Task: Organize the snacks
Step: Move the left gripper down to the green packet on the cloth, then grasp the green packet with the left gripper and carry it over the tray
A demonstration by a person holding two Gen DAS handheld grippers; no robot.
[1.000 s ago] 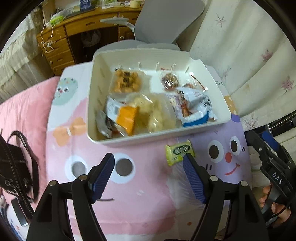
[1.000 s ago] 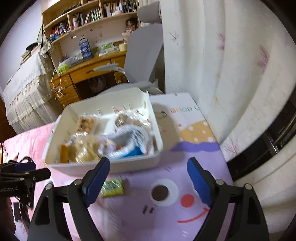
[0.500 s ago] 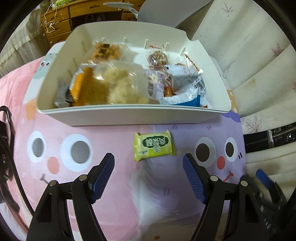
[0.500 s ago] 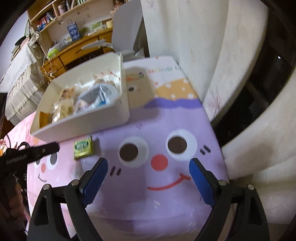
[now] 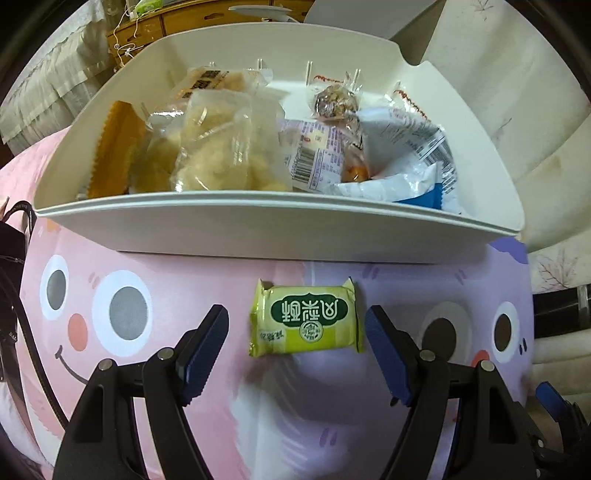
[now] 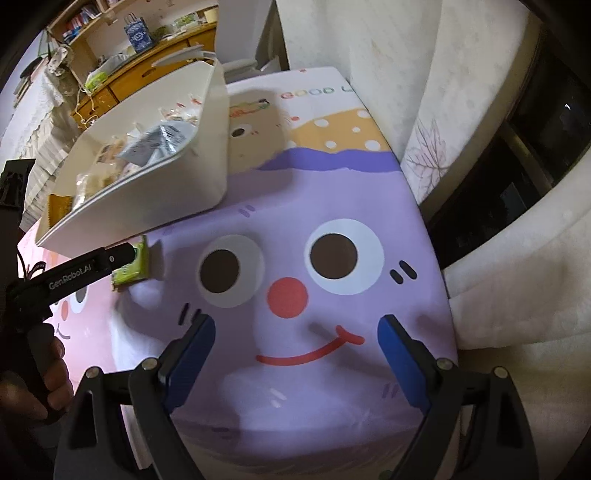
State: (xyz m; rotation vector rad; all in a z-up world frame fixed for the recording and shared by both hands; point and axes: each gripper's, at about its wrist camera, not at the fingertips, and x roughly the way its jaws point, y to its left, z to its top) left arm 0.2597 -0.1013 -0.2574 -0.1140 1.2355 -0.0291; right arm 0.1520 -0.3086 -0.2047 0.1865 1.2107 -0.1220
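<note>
Snack packet (image 5: 306, 321) on the mat (image 5: 221, 406) — just before the bin (image 5: 258, 229), snacks (image 5: 229, 147) inside

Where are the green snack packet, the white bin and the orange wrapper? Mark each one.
green snack packet (image 5: 306, 320), left wrist view, on its dark green label.
white bin (image 5: 258, 229), left wrist view, on its near outer wall.
orange wrapper (image 5: 110, 151), left wrist view, on its flat face inside the bin.

A cartoon-face cloth (image 6: 332, 206) in pink and purple covers the table. Behind it stands a wooden desk (image 6: 122, 79) with drawers, a grey chair (image 5: 354, 14) and bookshelves (image 6: 85, 22). A pale curtain (image 6: 388, 74) with leaf prints hangs at the right. A black bag (image 5: 9, 258) lies at the left.
</note>
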